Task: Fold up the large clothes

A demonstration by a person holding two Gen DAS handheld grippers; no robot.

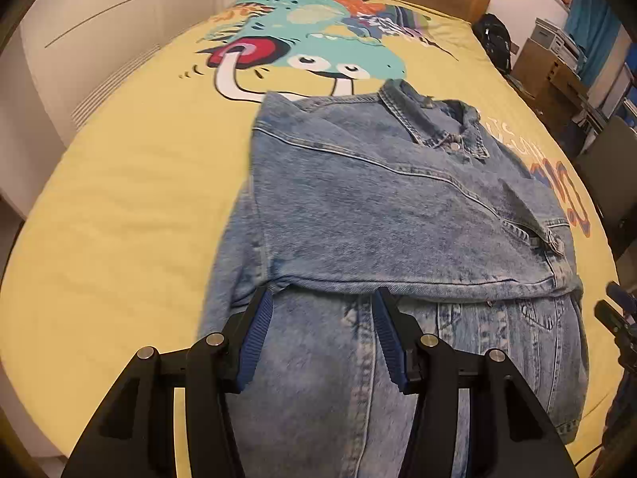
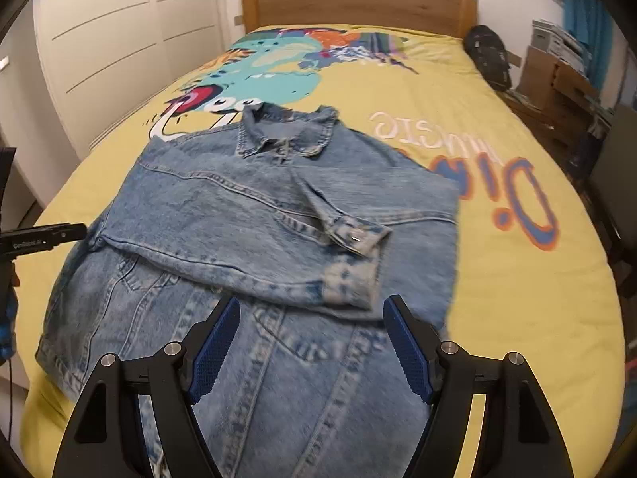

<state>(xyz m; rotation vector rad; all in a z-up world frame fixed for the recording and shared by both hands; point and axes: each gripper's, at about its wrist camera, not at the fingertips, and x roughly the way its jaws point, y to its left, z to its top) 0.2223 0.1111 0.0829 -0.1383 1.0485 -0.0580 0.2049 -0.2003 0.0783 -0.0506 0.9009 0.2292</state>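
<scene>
1. The jacket (image 2: pixel 254 215) lies on the bed (image 2: pixel 497 298), filling the middle and lower part of both views, collar toward the headboard (image 2: pixel 358 0) at the top.
2. Both sleeves are crossed over the chest, one cuff (image 2: pixel 358 235) near centre frame; this narrows the garment, so I judge the hem fold comes next.
3. Left gripper (image 1: pixel 322 338), bottom centre of its view: jaws apart, nothing between the pads, denim only beneath.
4. Right gripper (image 2: pixel 312 342), bottom centre: jaws wide, empty.
5. Both hang over the hem end, probably placed to take the lower edge and carry it toward the collar.
</scene>
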